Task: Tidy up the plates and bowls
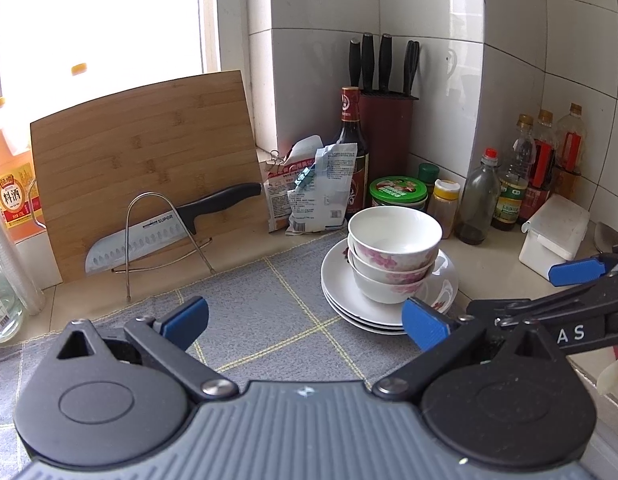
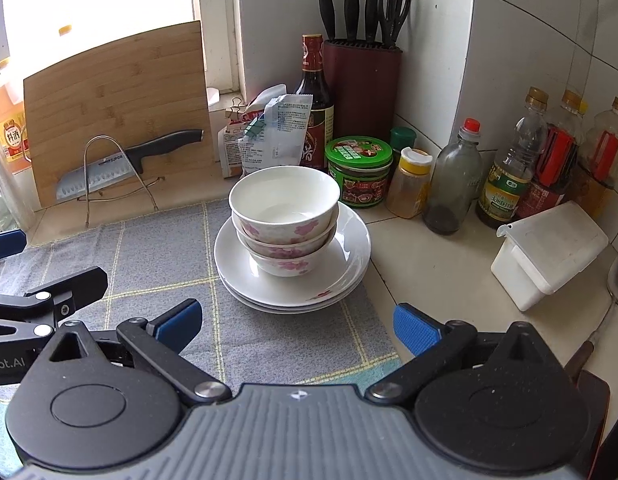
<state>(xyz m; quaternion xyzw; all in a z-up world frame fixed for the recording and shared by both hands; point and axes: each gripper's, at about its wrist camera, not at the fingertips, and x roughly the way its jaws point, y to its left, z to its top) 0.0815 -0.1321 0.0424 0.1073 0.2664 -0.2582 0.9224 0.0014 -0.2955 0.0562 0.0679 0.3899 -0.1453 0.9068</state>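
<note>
Our left gripper (image 1: 305, 326) and right gripper (image 2: 295, 326) both gape wide, holding nothing, above the grey mat (image 2: 157, 264). Three bowls (image 2: 284, 220) sit nested on stacked plates (image 2: 349, 272) at its edge; we judge the task essentially finished.

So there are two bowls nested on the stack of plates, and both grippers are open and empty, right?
Not quite: three bowls are nested, as the right wrist view shows. They do sit on the stack of plates, and the left gripper and right gripper are open and empty.

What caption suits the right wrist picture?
Open right gripper faces three nested floral bowls on stacked white plates.
</note>
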